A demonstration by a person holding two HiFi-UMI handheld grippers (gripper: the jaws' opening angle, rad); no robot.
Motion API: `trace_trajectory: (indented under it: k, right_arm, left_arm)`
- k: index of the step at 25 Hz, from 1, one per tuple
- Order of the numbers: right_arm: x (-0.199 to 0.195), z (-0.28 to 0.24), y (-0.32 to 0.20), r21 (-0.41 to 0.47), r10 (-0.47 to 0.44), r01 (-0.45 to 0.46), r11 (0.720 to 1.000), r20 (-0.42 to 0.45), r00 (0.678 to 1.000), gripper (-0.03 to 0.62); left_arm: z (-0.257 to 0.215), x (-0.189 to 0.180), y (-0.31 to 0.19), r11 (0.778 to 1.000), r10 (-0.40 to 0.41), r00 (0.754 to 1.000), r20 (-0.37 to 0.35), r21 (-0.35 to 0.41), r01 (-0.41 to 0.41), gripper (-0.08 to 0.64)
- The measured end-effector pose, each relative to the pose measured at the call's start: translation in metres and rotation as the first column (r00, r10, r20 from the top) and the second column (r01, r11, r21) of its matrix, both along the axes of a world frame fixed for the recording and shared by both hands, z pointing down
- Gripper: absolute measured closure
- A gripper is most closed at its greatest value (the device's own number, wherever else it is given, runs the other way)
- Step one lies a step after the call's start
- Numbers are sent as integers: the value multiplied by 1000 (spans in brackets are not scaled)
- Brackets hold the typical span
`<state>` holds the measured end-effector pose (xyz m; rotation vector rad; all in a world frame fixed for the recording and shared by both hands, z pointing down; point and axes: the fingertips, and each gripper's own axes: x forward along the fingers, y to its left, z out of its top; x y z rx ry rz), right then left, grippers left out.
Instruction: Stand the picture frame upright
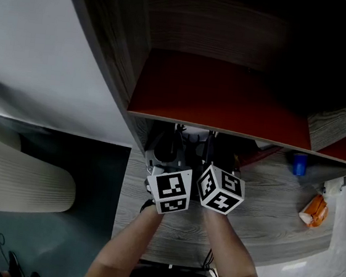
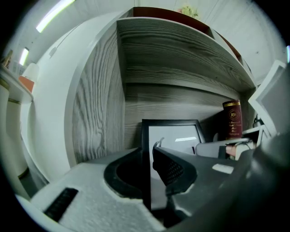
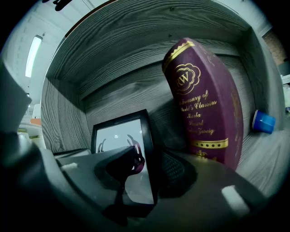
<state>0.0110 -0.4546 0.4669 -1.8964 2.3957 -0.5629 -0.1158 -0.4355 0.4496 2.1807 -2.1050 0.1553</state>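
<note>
The left forearm (image 1: 126,247) and the right forearm (image 1: 230,259) are reaching forward side by side, bare, with the left marker cube (image 1: 169,191) and the right marker cube (image 1: 220,189) sitting just beside each other. The left tool (image 2: 150,165) is pointing almost level and pinching the left edge of the picture frame (image 2: 174,136) between its jaws. The right tool (image 3: 152,167) is also lying nearly level, its jaws standing slightly apart around the frame's right edge, not pressing on it.
</note>
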Motion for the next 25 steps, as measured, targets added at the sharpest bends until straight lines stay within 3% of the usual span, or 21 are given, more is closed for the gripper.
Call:
trace_trajectory:
  k: [14,25]
  right_arm:
    - [0,-3,11,15,-11,12,1000,-23,1000,459]
    - [-1,-8,40,32,-50,52,998,-52,997,459]
  left_arm:
    - [13,4,29,996,56,998,-13,-62,-56,503]
    - [19,15,43,985,122,991,-46,-118,-127,565]
